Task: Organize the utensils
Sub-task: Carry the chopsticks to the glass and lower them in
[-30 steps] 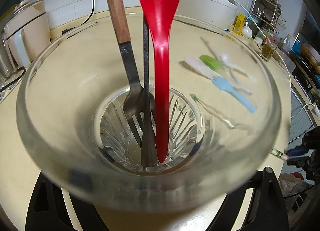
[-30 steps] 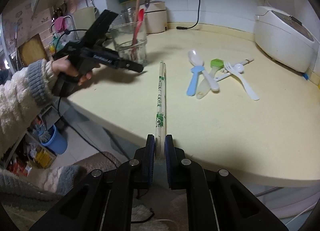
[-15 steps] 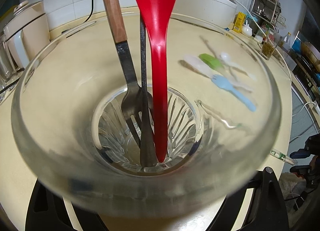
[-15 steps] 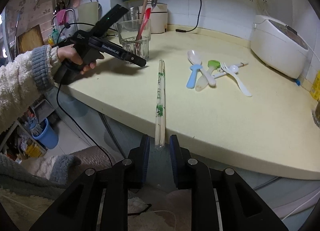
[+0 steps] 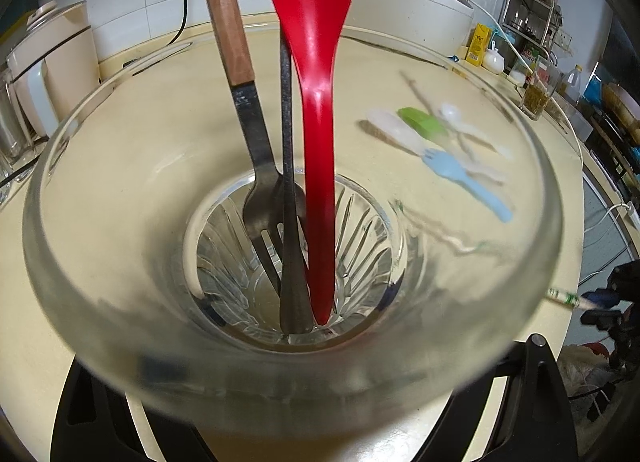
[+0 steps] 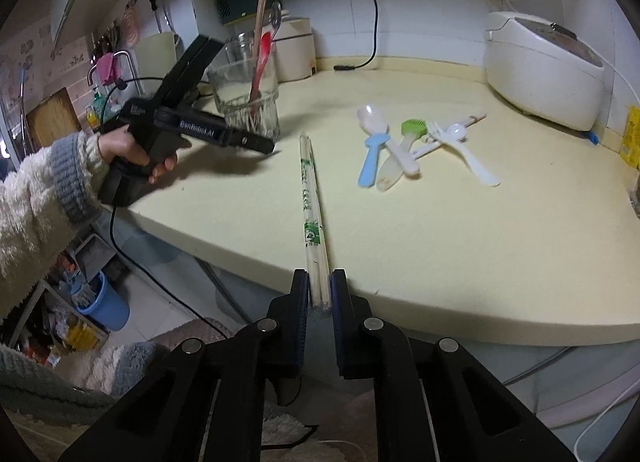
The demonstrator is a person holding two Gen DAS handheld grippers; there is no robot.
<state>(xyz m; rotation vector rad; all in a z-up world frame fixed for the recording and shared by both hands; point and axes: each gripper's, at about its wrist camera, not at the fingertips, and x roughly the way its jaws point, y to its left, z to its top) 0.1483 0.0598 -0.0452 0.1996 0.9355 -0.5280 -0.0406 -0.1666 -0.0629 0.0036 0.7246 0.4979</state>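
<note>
Chopsticks point(image 6: 312, 198), a light, stiff, sleeved pair, stick straight ahead from the right gripper point(image 6: 319, 294), whose jaws have just been closing and now pinch the near end. So far back a hold may let them swing. The left gripper point(image 6: 240, 134) clamps the fragile glass cup point(image 6: 246, 98).

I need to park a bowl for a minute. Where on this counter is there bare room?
The widest bare patch of the counter is at its near edge, between the chopsticks and the rice cooker, in front of the plastic spoons and forks. The back left is crowded: the glass, the left tool, appliances.
</note>
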